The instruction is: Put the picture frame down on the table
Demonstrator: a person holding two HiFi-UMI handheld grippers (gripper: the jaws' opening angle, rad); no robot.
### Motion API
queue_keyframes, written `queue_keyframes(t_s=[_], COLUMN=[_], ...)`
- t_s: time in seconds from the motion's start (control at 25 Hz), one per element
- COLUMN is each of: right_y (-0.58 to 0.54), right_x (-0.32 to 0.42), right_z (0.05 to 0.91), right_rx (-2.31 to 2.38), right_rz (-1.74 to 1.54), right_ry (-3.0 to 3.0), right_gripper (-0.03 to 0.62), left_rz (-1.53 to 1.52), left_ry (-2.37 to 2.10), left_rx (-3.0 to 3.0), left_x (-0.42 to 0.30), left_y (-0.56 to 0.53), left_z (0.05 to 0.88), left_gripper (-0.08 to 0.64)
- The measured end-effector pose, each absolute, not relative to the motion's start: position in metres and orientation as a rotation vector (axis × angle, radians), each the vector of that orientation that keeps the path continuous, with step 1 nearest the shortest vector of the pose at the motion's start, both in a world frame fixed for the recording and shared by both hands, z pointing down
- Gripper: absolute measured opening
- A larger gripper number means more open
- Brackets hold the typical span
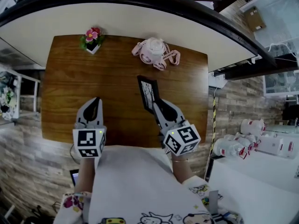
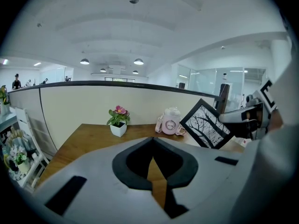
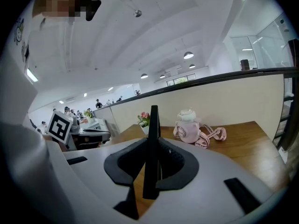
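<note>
A black picture frame (image 1: 148,93) with a tree drawing stands upright above the wooden table (image 1: 117,69), held edge-on by my right gripper (image 1: 159,107), which is shut on its lower end. In the right gripper view the frame (image 3: 152,148) shows as a thin black edge between the jaws. From the left gripper view the frame (image 2: 206,124) appears tilted at the right, with the right gripper (image 2: 233,117) on it. My left gripper (image 1: 93,106) hovers over the table's near left part, shut and holding nothing.
A small potted pink flower (image 1: 92,39) sits at the table's far left. A pink bottle with a strap (image 1: 154,52) lies at the far middle. A curved cream partition (image 1: 117,17) runs behind the table. White clutter (image 1: 252,141) stands on the floor to the right.
</note>
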State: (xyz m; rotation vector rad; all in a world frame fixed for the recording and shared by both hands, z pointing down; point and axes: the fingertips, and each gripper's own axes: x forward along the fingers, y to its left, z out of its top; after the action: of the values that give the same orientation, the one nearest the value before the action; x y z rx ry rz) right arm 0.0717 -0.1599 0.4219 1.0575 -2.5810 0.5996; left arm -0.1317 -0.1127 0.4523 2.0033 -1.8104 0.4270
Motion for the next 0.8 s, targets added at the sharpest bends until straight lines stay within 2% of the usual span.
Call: queue_keyframes(t_s=[0.8], right_y=[-0.158], right_x=[0.057], right_z=[0.472], right_rx=[0.979], right_rz=[0.902], right_ry=[-2.507], right_gripper=[0.061], left_rz=[0.461], left_ry=[-1.737], left_rx=[1.987], left_x=[-0.133], left_y=[-0.122], left_z=[0.478], left_gripper=[0.003])
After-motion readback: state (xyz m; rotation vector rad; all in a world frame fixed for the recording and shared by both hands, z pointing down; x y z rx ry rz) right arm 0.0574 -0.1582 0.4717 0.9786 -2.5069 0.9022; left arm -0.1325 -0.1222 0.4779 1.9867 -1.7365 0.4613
